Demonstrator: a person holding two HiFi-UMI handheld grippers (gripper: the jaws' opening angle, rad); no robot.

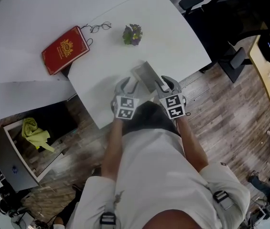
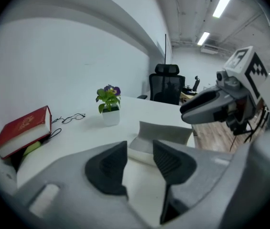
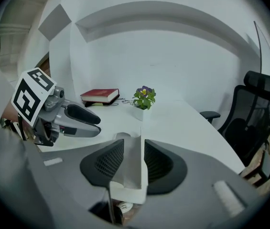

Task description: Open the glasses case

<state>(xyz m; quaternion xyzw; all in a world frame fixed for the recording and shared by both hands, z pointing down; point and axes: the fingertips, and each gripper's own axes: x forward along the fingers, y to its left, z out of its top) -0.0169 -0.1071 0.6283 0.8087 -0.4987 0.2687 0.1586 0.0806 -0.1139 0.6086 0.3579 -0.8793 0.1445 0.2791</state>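
The white curved table [image 1: 173,37] carries a red hardback book with a gold emblem [image 1: 65,50] at its far left. A pair of thin wire-framed spectacles [image 1: 99,27] lies just past the book's upper corner. To their right stands a small potted plant with purple flowers [image 1: 132,34].

Nearer the person, by the table's front edge, the left gripper [image 2: 140,149] is clamped on the near end of the pale grey glasses case [image 1: 146,74]. The case's base fills the gap from one pad to the other. One flap of the case stands raised above that base.

The right gripper [image 3: 134,149] sits just right of the case. Its jaws are parted a little, and a thin upright panel of the case stands between the pads without being pinched.

Beyond the table's right side is a black office chair [image 1: 192,3].
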